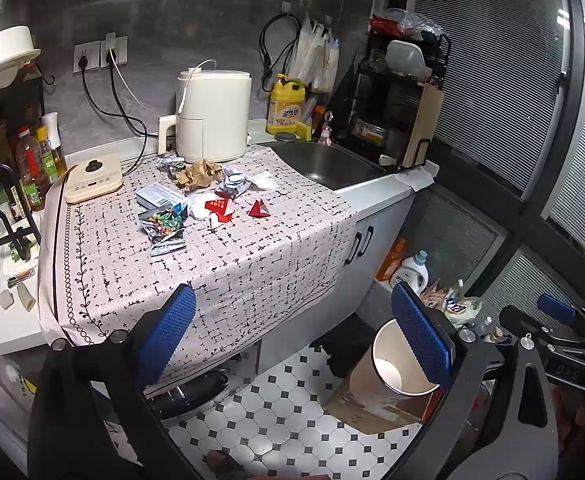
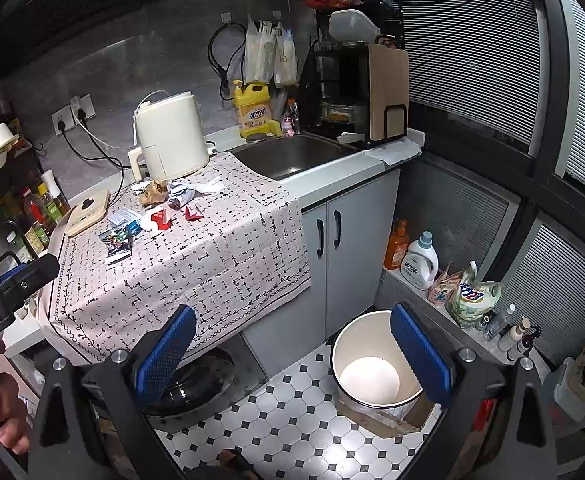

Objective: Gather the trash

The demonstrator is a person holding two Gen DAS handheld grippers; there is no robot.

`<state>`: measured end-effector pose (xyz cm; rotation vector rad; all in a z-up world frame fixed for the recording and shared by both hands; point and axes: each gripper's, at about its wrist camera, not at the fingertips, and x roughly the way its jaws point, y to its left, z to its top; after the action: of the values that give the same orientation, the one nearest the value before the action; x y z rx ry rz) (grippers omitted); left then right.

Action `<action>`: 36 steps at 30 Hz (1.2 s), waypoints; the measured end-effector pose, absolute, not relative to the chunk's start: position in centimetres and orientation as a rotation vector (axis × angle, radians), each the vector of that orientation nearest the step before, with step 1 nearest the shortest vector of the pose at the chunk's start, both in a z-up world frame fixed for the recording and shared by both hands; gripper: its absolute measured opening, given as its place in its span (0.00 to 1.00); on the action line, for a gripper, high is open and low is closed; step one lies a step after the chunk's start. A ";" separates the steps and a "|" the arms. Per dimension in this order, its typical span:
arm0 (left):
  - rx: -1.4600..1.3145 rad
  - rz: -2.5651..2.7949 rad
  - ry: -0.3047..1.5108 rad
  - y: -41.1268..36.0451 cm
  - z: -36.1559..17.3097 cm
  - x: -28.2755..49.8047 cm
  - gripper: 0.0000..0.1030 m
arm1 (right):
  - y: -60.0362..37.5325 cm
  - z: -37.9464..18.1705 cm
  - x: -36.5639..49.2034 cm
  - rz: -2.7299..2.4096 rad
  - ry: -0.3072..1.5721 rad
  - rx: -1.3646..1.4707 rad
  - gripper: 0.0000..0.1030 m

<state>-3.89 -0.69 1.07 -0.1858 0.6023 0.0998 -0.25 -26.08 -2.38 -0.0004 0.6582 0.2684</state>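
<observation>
Trash lies in a heap on the patterned cloth (image 1: 252,280): a crumpled brown paper (image 1: 198,174), a foil snack wrapper (image 1: 162,228), red paper scraps (image 1: 258,209), a white wad (image 1: 200,206) and a small box (image 1: 158,196). In the right wrist view the same heap (image 2: 152,208) sits far off. A round white bin (image 2: 376,364), seen too in the left wrist view (image 1: 396,360), stands on the floor below. My left gripper (image 1: 296,334) is open and holds nothing, in front of the counter edge. My right gripper (image 2: 294,350) is open too, above the floor beside the bin.
A white kettle-like appliance (image 1: 212,116), a sink (image 1: 324,164), a yellow detergent bottle (image 1: 286,104) and a dish rack (image 1: 396,92) line the counter back. Sauce bottles (image 1: 32,160) stand left. A cardboard box (image 2: 388,416) sits under the bin; bottles (image 2: 420,260) line the window sill.
</observation>
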 end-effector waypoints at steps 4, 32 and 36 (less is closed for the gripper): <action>-0.185 0.102 0.601 -0.7 1.2 -4.0 0.94 | -26.1 -2.3 -0.4 0.273 0.654 -0.003 0.93; -0.191 0.164 0.627 0.0 1.6 -5.1 0.95 | -24.9 -2.1 0.0 0.326 0.644 -0.020 0.93; -0.201 0.181 0.624 1.5 1.7 -4.6 0.94 | -23.6 -2.0 0.8 0.350 0.647 -0.021 0.93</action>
<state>-4.62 1.48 1.72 -0.2008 0.6244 0.1807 0.76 -23.56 -2.01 -0.0212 0.6465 0.3500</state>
